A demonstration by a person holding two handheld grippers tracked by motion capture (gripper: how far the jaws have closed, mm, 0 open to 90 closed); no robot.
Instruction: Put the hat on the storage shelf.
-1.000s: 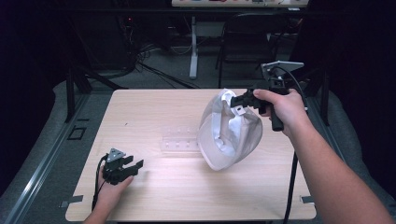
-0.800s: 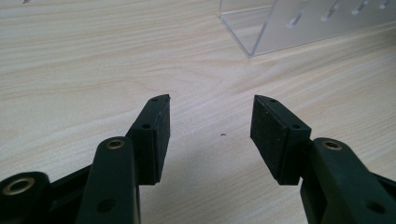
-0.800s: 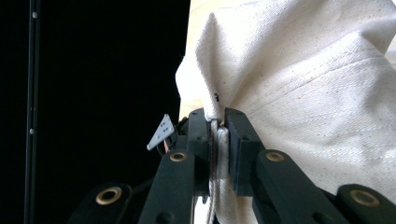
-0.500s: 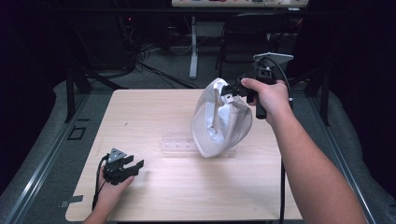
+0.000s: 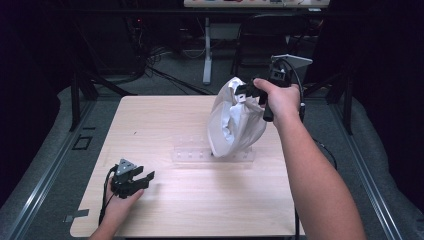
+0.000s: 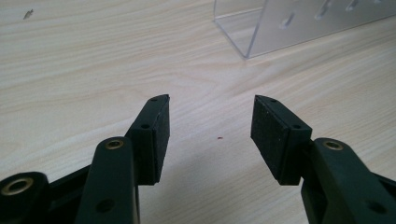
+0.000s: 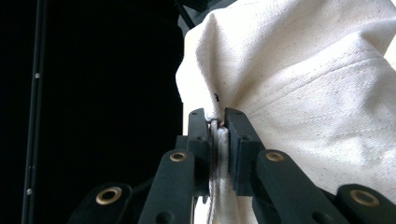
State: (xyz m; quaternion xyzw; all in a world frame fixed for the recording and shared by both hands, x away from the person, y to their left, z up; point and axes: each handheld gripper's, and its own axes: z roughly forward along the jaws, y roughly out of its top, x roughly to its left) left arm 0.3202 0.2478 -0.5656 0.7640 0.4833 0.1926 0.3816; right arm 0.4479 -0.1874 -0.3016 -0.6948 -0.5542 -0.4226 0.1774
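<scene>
**One cloth bag in the air, one clear rack on the table**

At the near left of the wooden table [image 5: 165, 120], the left gripper [image 5: 134, 181] is resting low in the person's left hand [image 5: 117, 210], its jaws standing spread with bare wood between the pads [image 6: 154, 135]. Just beyond it, one clear plastic rack [image 5: 200, 154] is lying across the middle of the table, a row of slots running along its wall; nothing is showing inside it.

To the right, one white cloth bag [image 5: 232, 122] is hanging above the rack's right end, its bottom near or touching the rack. The right gripper [image 5: 244, 91] is pinching a gathered seam at the bag's top edge, jaws pressed together on the fabric. What the bag is holding cannot be told. No writing is readable.
</scene>
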